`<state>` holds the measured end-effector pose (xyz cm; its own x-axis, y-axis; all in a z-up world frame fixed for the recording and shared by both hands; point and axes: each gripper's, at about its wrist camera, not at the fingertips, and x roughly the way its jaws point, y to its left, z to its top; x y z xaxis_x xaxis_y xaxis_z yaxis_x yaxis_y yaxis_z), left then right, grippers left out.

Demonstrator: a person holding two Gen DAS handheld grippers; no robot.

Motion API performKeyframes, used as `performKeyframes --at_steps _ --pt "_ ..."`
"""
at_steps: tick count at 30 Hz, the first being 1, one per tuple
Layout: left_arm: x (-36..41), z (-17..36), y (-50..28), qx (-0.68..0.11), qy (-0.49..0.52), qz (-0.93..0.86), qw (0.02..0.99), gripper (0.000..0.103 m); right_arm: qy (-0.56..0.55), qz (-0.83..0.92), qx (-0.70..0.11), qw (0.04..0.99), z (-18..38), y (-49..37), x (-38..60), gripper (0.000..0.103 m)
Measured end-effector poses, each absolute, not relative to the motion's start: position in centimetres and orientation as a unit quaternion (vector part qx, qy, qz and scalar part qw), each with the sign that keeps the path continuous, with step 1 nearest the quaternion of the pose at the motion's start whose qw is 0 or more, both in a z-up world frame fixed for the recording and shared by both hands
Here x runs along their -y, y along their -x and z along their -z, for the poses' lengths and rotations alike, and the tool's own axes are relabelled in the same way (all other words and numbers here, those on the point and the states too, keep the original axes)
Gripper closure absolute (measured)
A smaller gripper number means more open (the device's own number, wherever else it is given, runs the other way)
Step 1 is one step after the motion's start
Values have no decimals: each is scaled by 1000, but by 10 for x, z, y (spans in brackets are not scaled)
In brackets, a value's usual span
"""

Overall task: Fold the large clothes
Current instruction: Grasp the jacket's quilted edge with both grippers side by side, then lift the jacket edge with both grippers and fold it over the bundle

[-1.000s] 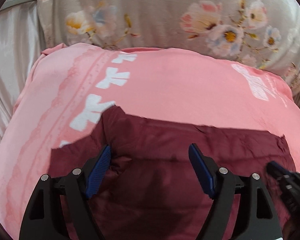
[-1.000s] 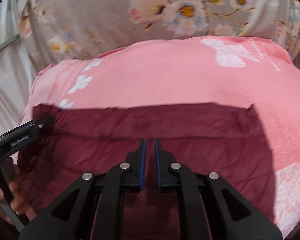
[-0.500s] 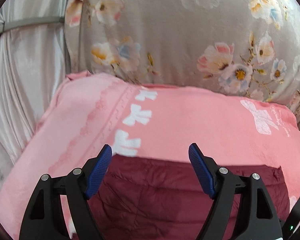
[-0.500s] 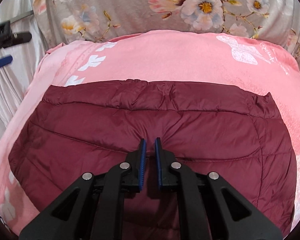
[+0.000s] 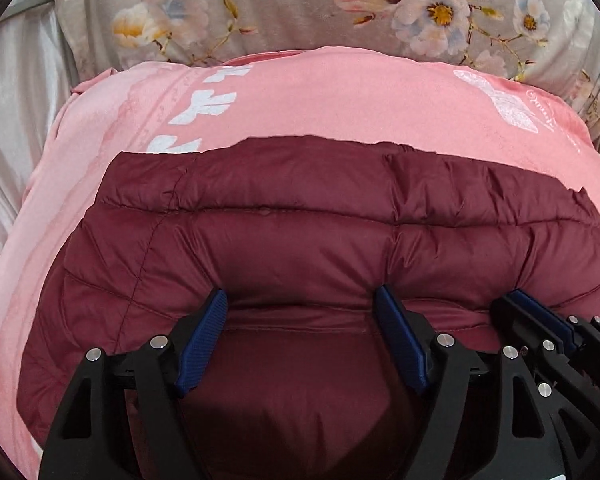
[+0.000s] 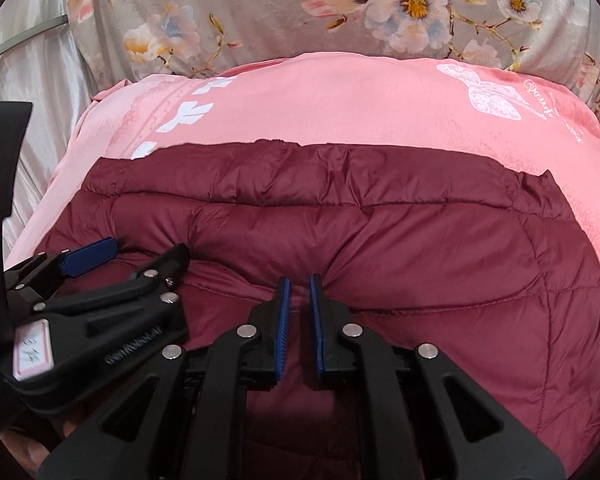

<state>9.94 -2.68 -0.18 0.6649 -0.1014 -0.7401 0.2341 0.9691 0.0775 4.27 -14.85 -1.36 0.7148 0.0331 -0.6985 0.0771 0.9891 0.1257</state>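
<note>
A maroon quilted puffer jacket lies folded on a pink blanket; it also shows in the right wrist view. My left gripper is open, its blue pads straddling the jacket's near edge without closing on it. My right gripper is shut on a pinch of the jacket's near edge. In the left wrist view the right gripper sits just to the right; in the right wrist view the left gripper sits to the left.
The pink blanket with white bow prints covers the bed. A grey floral pillow lies behind it. A pale satin curtain hangs at the left.
The left gripper has come back down and closer, over the jacket's near edge beside the right gripper. The right gripper has stayed shut on the jacket.
</note>
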Motion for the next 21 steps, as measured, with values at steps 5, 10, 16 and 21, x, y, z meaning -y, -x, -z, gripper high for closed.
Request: performKeyframes --at_steps 5,10,16,21 --pt "30 7 -99 -387 -95 84 913 27 -57 19 -374 925 18 -43 143 94" --pt "31 8 -99 -384 -99 82 914 26 -61 16 -376 924 20 -44 145 94" --pt "33 8 -99 -383 -101 81 915 26 -63 15 -376 924 21 -44 144 94" --pt "32 8 -99 -382 -100 81 915 26 -62 15 -377 924 22 -44 144 94"
